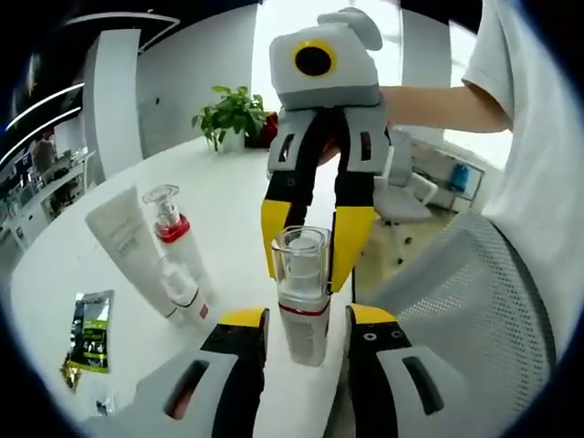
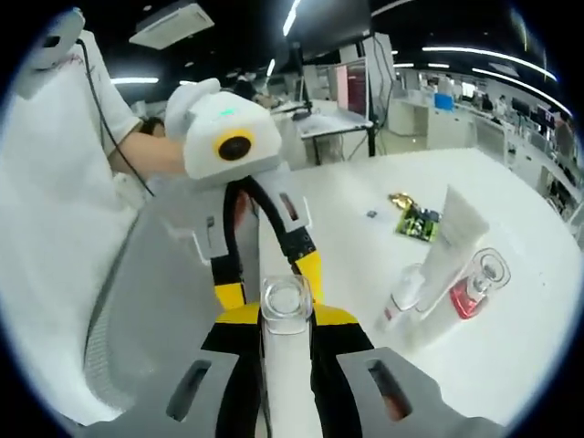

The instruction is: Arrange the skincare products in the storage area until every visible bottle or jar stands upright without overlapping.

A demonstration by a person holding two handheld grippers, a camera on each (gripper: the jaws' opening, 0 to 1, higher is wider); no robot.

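Note:
A white bottle with a clear cap and a red band [image 1: 304, 333] stands upright near the table's edge. My right gripper [image 1: 310, 265] reaches in from above and is shut on it just below the cap. My left gripper [image 1: 307, 318] is open, with a small gap between each jaw and the bottle's lower body. In the right gripper view the bottle [image 2: 286, 306] sits clamped between my right gripper [image 2: 286, 317], with the left gripper [image 2: 270, 283] facing it from behind. A white tube [image 1: 123, 242], a red-collared pump bottle [image 1: 169, 224] and a small white bottle [image 1: 182, 287] stand grouped to the left.
The white table [image 1: 228, 192] carries a green sachet [image 1: 91, 328] and a potted plant [image 1: 233, 114] at the far end. A grey mesh chair [image 1: 465, 301] stands by the table's edge beside a person in a white shirt. In the right gripper view the tube [image 2: 456, 233], pump bottle [image 2: 479, 283] and sachet [image 2: 418, 222] lie to the right.

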